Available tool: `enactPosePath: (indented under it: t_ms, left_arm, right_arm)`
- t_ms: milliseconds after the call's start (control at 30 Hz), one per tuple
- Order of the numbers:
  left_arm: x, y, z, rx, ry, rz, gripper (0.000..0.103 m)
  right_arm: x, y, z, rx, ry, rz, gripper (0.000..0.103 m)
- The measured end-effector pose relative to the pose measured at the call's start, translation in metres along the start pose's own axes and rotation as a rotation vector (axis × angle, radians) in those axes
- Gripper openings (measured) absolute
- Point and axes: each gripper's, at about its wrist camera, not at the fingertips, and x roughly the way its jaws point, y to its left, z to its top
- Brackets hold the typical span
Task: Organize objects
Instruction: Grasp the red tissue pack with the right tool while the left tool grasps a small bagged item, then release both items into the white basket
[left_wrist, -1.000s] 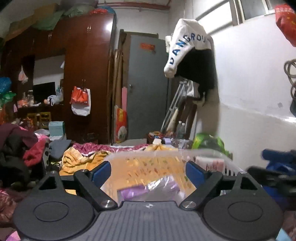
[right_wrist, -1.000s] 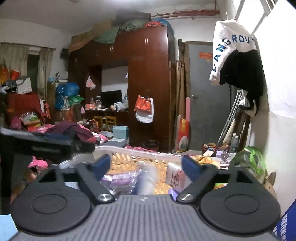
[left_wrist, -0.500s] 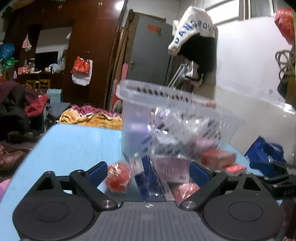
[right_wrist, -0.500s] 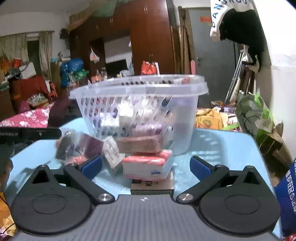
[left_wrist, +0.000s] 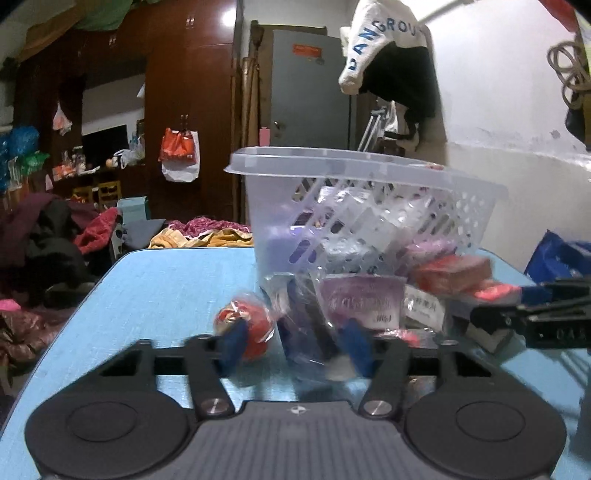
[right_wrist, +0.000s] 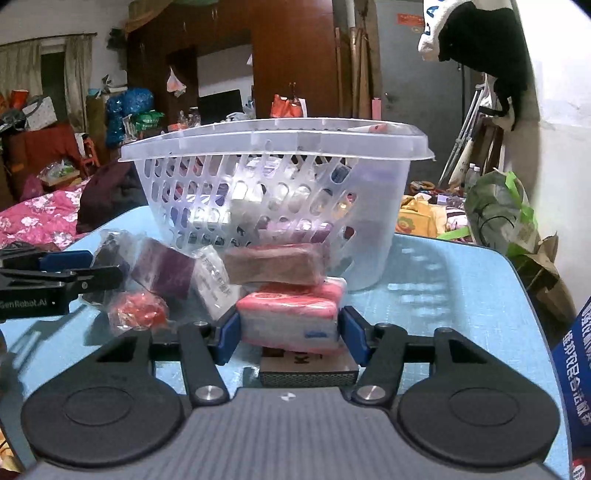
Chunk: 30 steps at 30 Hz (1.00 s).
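1. On the blue worktop (right_wrist: 443, 273), just in front of the clear plastic basket (right_wrist: 277, 147), lies a loose pile of small wrapped goods; more packets show through the basket's slotted wall.
2. Right tongs (right_wrist: 288, 334): the blue pads stand on either side of the pink tissue pack (right_wrist: 291, 314), at or very near its ends. I judge them closed on it, though firm contact is hard to confirm.
3. That pack rests on a dark flat box (right_wrist: 308, 365), with a brown wrapped block (right_wrist: 273, 264) leaning above it.
4. Left tongs (left_wrist: 295, 345): blurred, half-narrowed around a clear bag of dark items (left_wrist: 310, 321), with the red crinkly ball (left_wrist: 245, 325) just beside the left pad. Whether they grip anything I cannot tell.
5. Handling, as I judge it: the tissue pack is light and soft, so it will squash; take it across the short ends, as now, with gentle pressure.
6. The film-wrapped bags look slippery and floppy; pinch a bunched fold or the solid contents, not a loose film edge.
7. The basket is light and may slide if bumped.
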Motion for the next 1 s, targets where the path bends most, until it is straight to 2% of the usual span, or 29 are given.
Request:
enactPosePath:
  t_ms: [33,267,600,800,900,1000]
  left_arm:
    - [0.003,-0.001,0.000,0.000,0.018,-0.012,0.034]
    - [0.004,0.004,-0.003,-0.035,0.021,-0.051,0.033]
    - [-0.021,0.009,-0.010,-0.057,-0.171,-0.109,0.033]
    - [-0.025,0.009,-0.011,-0.056,-0.203,-0.128,0.033]
    - [-0.023,0.009,-0.010,-0.054,-0.194,-0.130,0.033]
    - [-0.022,0.010,-0.009,-0.059,-0.189,-0.132,0.033]
  right_arm:
    - [-0.001,0.000,0.000,0.000,-0.004,0.001,0.060]
    - [-0.022,0.001,-0.005,0.023,-0.102,0.024,0.060]
    - [-0.044,0.001,-0.007,0.033,-0.278,0.036,0.060]
    - [-0.052,0.008,-0.009,-0.011,-0.359,0.052,0.060]
    - [-0.048,0.009,-0.007,-0.026,-0.341,0.067,0.060]
    - [-0.037,0.024,-0.003,-0.142,-0.261,-0.054,0.060]
